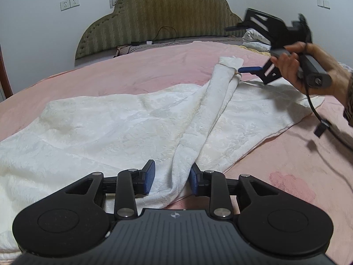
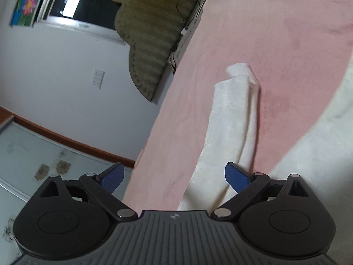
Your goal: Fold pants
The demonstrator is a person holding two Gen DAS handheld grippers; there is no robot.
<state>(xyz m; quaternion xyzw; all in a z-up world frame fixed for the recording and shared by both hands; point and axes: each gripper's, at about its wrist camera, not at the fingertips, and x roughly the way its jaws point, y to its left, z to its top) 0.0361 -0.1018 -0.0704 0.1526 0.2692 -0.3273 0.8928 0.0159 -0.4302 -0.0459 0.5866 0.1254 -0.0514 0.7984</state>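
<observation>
White pants (image 1: 123, 119) lie spread across a pink bedsheet (image 1: 132, 70), textured fabric, one leg gathered into a long ridge running from the near edge toward the far side of the bed.

Left gripper (image 1: 169, 177): blue pads (image 1: 149, 176) set on either side of the near end of that ridge, cloth bunched between them and touching both. Pinched on the fabric, moderately narrow gap.

Right gripper (image 1: 250, 69): seen from the left wrist view, held in the person's right hand (image 1: 308, 68), one blue finger lying just beside the far cuff of the ridged leg (image 1: 230, 63). In its own view the right gripper (image 2: 174, 176) stands wide, pads (image 2: 237, 176) well apart, nothing between them but bedsheet (image 2: 242, 33) and the edge of the leg (image 2: 233, 110) (the right-hand pad overlaps the cloth in the picture; contact cannot be told).

Background: green padded headboard (image 1: 163, 19) against a white wall, wall sockets (image 1: 69, 3) to its left, a black cable (image 1: 167, 35) at the bed's head. A folded white bundle (image 1: 257, 38) sits near the far right. A darker blotch marks the sheet (image 1: 291, 185) by the left gripper.
</observation>
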